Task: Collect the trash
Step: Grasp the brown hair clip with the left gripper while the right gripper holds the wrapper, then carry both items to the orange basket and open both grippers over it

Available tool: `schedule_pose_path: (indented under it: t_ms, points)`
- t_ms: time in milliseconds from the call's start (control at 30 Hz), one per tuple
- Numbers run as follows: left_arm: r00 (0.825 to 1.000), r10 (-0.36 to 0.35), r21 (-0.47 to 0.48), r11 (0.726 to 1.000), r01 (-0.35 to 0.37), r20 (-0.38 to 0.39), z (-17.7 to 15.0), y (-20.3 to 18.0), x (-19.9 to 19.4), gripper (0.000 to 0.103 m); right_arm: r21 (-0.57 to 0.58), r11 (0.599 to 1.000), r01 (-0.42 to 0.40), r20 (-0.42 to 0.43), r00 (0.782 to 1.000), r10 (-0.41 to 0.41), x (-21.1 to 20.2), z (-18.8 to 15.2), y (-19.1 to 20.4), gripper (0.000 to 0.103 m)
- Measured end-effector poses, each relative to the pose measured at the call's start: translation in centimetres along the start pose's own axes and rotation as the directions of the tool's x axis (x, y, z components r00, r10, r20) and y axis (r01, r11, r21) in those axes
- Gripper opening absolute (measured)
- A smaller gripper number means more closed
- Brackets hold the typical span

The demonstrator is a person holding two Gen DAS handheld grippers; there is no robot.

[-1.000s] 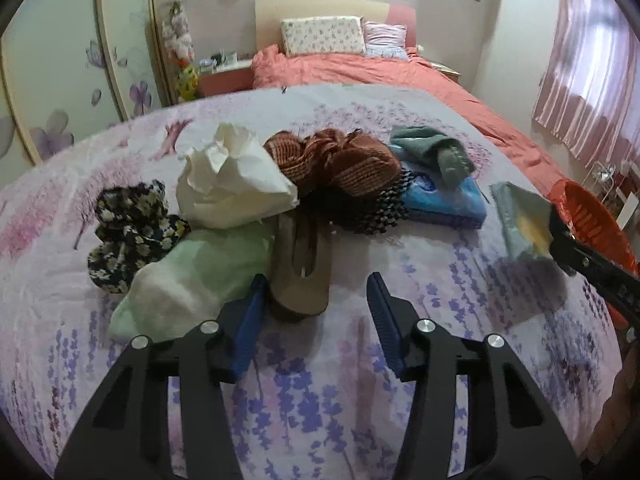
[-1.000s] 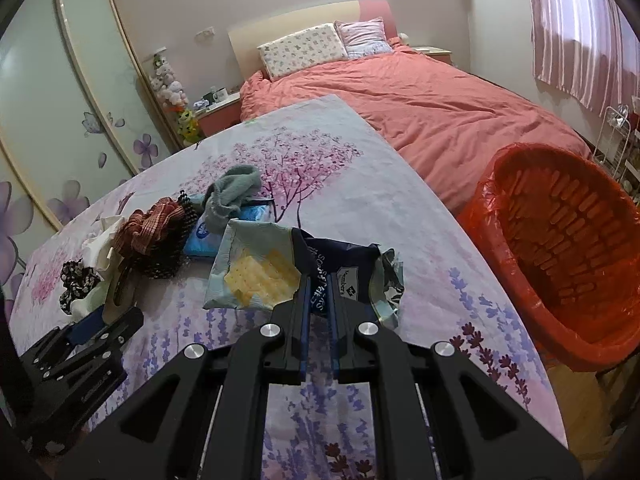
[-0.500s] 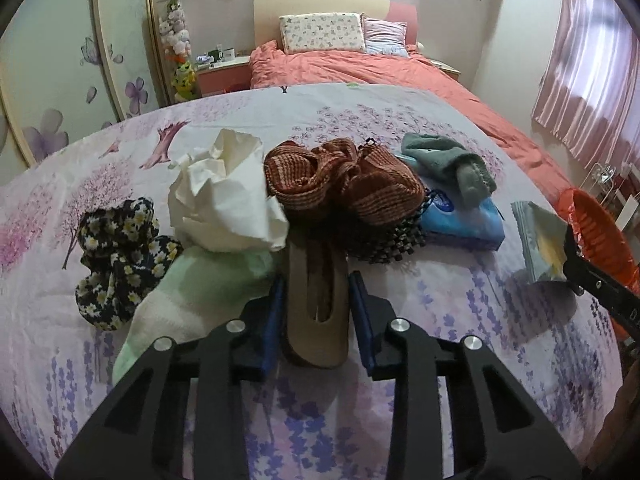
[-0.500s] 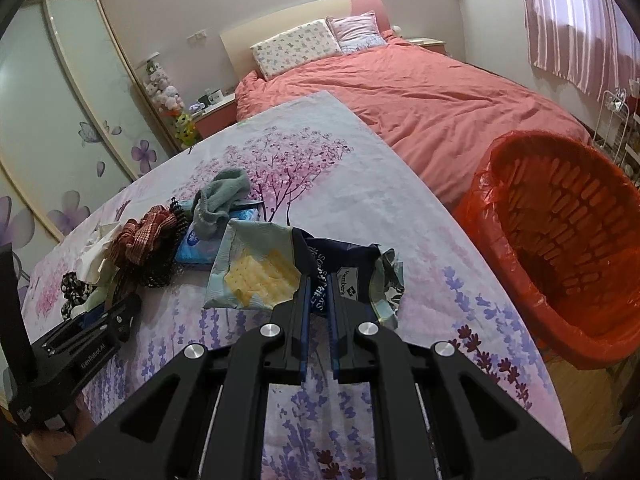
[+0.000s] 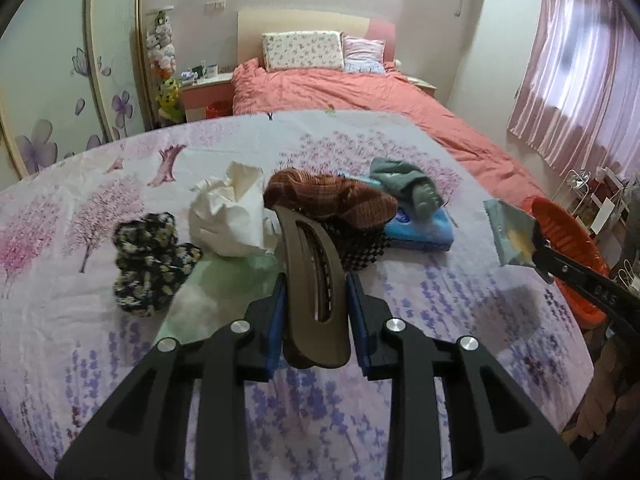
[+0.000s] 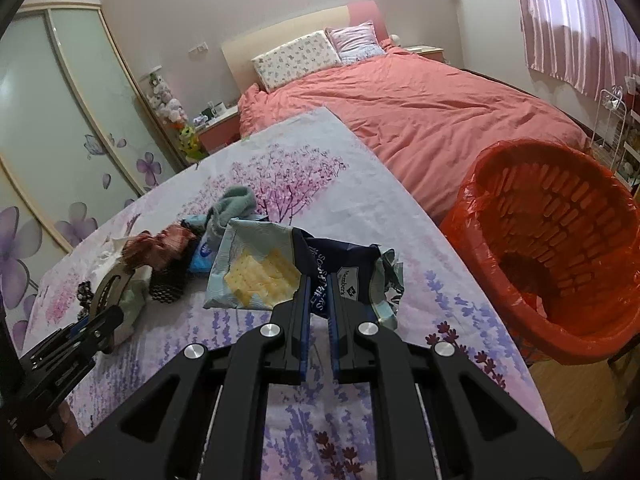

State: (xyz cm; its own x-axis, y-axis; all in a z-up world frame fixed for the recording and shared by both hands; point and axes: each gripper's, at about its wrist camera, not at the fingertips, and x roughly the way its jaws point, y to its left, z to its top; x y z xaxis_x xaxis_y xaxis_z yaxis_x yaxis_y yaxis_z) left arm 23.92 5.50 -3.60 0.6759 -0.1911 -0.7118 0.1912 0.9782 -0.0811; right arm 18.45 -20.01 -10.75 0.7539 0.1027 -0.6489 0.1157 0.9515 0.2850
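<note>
**Both tools holding items over the floral-covered counter**

The left tool [image 5: 315,312] is pinching a brown hair clip [image 5: 314,276] between its blue pads, its jaws having just been closing on it; the clip is sticking up and forward out of the grip, clear of the cloth below. The right tool [image 6: 318,312] is pressed together on a crumpled snack wrapper [image 6: 276,268], pale blue with yellow crackers printed on it and a dark blue section nearest the pads. The wrapper is hanging above the counter [image 6: 420,280], whose cover is showing pink trees and purple sprigs.

Just ahead of the clip a pile is lying on the counter: a white crumpled tissue [image 5: 232,216], a dark floral scrunchie [image 5: 148,256], a rust plaid cloth [image 5: 332,196], a black checked piece [image 5: 356,246] under it, a grey-green sock [image 5: 404,184] resting on a blue tissue pack [image 5: 424,232], and a pale green cloth [image 5: 224,280].

An orange bin [image 6: 560,240] lined with an orange bag is standing beside the counter's right edge, near the right tool. A bed [image 6: 420,108] with a coral cover is lying beyond
</note>
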Motion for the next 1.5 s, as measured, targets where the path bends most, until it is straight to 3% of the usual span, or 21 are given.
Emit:
schedule_pose_path:
  t_ms: [333,800,1033,1267,1500]
  points:
    - [0.996,-0.031,0.015,0.999,0.03,0.081,1.2,-1.8,-4.4,0.029,0.004,1.0,-0.025,0.065,0.998,0.025,-3.2,0.8,0.0,0.008]
    - [0.971,-0.187,0.095,0.98,0.175,0.147,2.3,-9.6,-7.4,0.029,0.086,0.996,0.012,0.201,0.979,-0.029,-8.4,1.6,-4.7,0.008]
    - [0.942,-0.306,0.144,0.947,0.287,0.135,2.5,-15.3,-6.5,0.029,0.164,0.982,0.091,0.278,0.951,-0.134,-10.0,2.1,-8.8,0.008]
    - [0.914,-0.394,0.21,0.906,0.368,0.1,2.6,-21.6,-4.2,0.029,0.272,0.952,0.144,0.26,0.941,-0.216,-8.9,2.5,-13.8,0.008]
    - [0.887,-0.461,0.268,0.859,0.435,0.036,2.8,-27.7,-0.5,0.029,0.327,0.932,0.159,0.248,0.937,-0.247,-8.2,2.8,-17.5,0.008]
